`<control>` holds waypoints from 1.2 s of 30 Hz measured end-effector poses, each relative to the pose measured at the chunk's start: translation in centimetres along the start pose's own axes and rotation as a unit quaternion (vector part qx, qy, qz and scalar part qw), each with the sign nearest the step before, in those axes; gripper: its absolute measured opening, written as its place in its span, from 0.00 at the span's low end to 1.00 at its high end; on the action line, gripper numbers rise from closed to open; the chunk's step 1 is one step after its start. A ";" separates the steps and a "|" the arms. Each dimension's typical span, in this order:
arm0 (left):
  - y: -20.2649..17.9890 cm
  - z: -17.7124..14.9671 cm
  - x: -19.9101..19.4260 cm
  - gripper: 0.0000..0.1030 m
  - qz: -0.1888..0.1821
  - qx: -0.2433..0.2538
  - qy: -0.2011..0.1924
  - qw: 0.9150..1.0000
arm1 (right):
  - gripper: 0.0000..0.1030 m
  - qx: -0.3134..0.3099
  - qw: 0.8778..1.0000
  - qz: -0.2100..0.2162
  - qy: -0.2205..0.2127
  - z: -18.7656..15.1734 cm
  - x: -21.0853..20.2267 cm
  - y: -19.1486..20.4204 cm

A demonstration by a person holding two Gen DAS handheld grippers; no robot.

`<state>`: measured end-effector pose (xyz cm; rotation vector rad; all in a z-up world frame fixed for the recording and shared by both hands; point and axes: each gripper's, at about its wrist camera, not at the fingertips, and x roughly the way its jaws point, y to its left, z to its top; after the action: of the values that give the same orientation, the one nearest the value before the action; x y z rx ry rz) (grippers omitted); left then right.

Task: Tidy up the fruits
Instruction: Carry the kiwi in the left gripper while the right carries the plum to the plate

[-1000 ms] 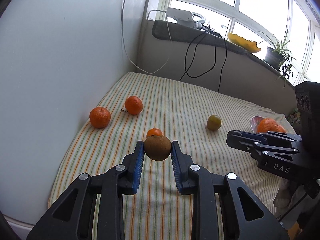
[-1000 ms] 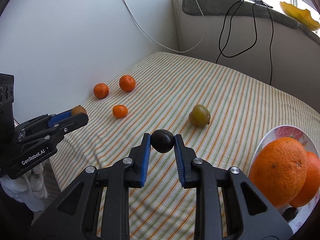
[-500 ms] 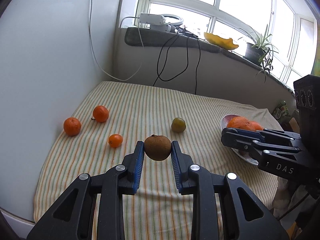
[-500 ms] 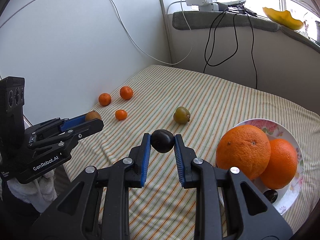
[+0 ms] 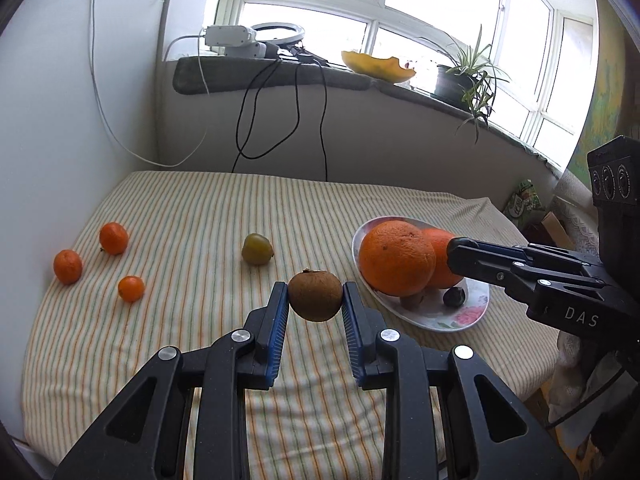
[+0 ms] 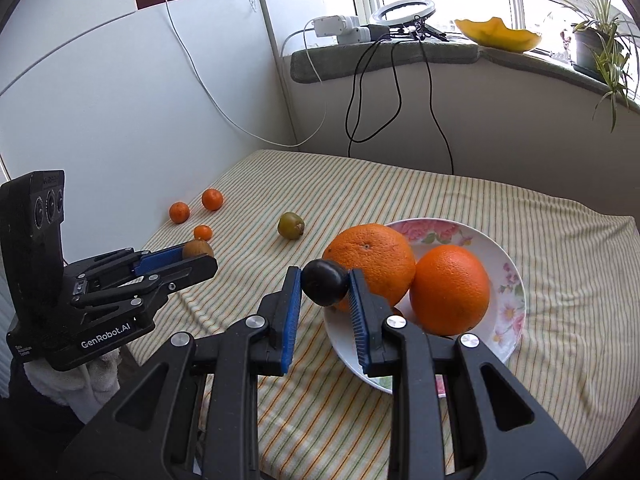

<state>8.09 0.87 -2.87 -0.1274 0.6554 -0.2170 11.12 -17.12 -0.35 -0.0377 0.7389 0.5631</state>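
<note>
My left gripper is shut on a brown kiwi, held above the striped cloth just left of the flowered plate. My right gripper is shut on a dark plum, hanging over the near left rim of the plate. Two big oranges lie on the plate, with a small dark fruit and a brown one beside them. A green fruit and three small tangerines lie loose on the cloth at the left.
The table under the striped cloth stands against a white wall at the left and a sill behind. Black and white cables hang from the sill, which carries a ring light, a yellow bowl and a potted plant.
Both grippers have swung right and risen a little with their fruits. The plate with the oranges has come into fuller view, and the plum now hangs over its rim.
</note>
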 end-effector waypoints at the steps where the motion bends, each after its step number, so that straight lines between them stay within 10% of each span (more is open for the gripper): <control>1: -0.4 0.0 0.1 0.25 -0.004 0.001 0.001 1.000 | 0.24 0.004 1.000 -0.004 -0.001 -0.1 -0.3 -0.5; 36: -10.5 -0.8 6.5 0.25 -0.066 0.066 0.055 0.994 | 0.24 0.077 0.995 -0.054 0.021 -3.8 -0.3 -10.4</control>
<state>10.90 -10.91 -5.34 -0.0312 0.7404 -0.3966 13.81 -26.99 -4.67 0.0536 0.8139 0.4030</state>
